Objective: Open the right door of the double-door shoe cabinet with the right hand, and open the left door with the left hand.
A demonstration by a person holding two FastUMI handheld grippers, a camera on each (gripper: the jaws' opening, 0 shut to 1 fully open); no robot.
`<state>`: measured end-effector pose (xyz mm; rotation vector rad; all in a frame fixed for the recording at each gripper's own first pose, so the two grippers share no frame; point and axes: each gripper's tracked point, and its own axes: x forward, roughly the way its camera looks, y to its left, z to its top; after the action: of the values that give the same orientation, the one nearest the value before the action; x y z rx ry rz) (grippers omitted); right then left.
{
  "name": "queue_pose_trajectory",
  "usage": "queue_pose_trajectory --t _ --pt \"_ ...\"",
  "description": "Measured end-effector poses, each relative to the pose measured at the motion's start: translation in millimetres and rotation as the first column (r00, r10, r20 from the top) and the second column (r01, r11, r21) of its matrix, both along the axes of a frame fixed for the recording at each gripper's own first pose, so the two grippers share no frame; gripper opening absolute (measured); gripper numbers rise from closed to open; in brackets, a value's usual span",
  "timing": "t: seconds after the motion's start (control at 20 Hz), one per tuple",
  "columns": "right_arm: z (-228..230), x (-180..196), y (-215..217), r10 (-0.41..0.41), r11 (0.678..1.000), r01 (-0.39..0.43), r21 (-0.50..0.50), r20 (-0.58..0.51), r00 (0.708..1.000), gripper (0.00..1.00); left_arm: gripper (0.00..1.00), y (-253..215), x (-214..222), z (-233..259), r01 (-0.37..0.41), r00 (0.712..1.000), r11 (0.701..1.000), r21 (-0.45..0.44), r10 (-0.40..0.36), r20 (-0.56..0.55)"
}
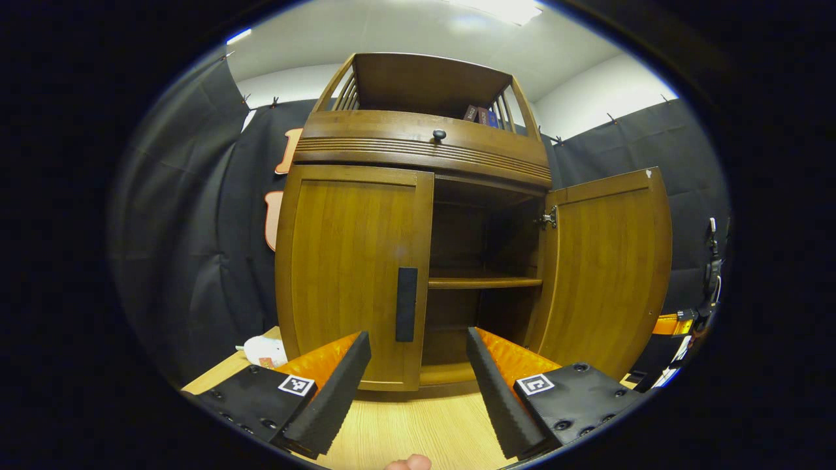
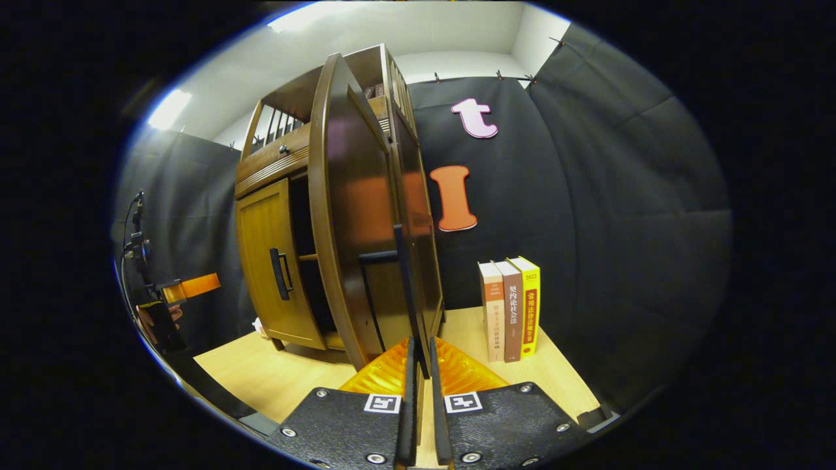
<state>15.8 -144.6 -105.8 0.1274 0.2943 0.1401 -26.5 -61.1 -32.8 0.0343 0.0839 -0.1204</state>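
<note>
The brown wooden shoe cabinet point(image 1: 418, 150) stands on a light wood table. Its left door point(image 1: 346, 274) is closed, with a black handle point(image 1: 406, 303) at its inner edge. My left gripper point(image 1: 418, 369) is open a little in front of that handle, touching nothing. The right door point(image 1: 607, 274) is swung wide open, showing a shelf point(image 1: 483, 282) inside. In the right gripper view this right door point(image 2: 353, 215) is seen nearly edge on, and my right gripper point(image 2: 418, 356) is shut on its black handle point(image 2: 400, 274). The left gripper point(image 2: 189, 286) shows far off at the left.
Three books point(image 2: 513, 307) stand upright against the cloth wall to the right of the cabinet. A white object point(image 1: 264, 351) lies on the table point(image 1: 405, 424) by the cabinet's left foot. More books point(image 1: 480, 115) sit on the cabinet's top shelf. The drawer above the doors has a knob point(image 1: 439, 134).
</note>
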Motion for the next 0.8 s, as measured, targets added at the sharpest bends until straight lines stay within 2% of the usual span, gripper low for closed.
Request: queue_pose_trajectory --t 0.15,0.2,0.25,0.3,0.35,0.4,0.6,0.75,0.8 --pt "24.4 -28.6 -8.5 -0.105 0.994 0.105 0.006 0.032 0.994 0.10 0.94 0.2 -1.3 -0.6 0.002 1.000 1.000 0.006 -0.002 -0.004" --pt "31.7 -36.9 -6.4 -0.131 0.991 0.130 0.012 0.038 0.991 0.10 0.96 -0.9 -1.5 -0.5 0.005 1.000 1.000 0.003 -0.005 -0.005" --pt "41.9 -43.2 -2.5 -0.148 0.989 0.148 0.011 0.050 0.988 0.09 0.94 -1.5 -2.3 -1.4 0.013 1.000 1.000 -0.005 -0.013 -0.008" --pt "51.9 -46.7 2.9 -0.160 0.987 0.160 0.007 0.067 0.985 0.17 0.94 -1.6 -2.9 -1.7 0.021 1.000 1.000 -0.009 -0.021 -0.012" --pt "65.0 -48.6 12.8 -0.160 0.987 0.160 0.013 0.088 0.983 0.08 0.94 -2.0 -3.9 -1.6 0.028 0.999 1.000 -0.008 -0.028 -0.016" --pt "73.9 -47.9 24.6 -0.153 0.988 0.152 0.019 0.101 0.983 0.08 0.99 -2.3 -4.8 -1.1 0.034 0.999 0.999 -0.002 -0.034 -0.017" --pt "84.5 -28.5 69.9 -0.105 0.994 0.104 0.013 0.115 0.988 0.07 0.94 -2.5 -6.7 -0.3 0.036 0.999 0.999 0.008 -0.036 -0.018" --pt "76.3 -11.2 103.0 -0.042 0.999 0.042 0.003 0.099 0.994 0.07 0.94 1.8 -5.4 -0.3 0.000 1.000 1.000 0.008 0.000 -0.022" --pt "71.8 -5.2 110.9 -0.027 1.000 0.027 0.001 0.094 0.995 0.07 0.97 4.4 -4.5 0.6 -0.016 1.000 1.000 0.009 0.017 -0.022"
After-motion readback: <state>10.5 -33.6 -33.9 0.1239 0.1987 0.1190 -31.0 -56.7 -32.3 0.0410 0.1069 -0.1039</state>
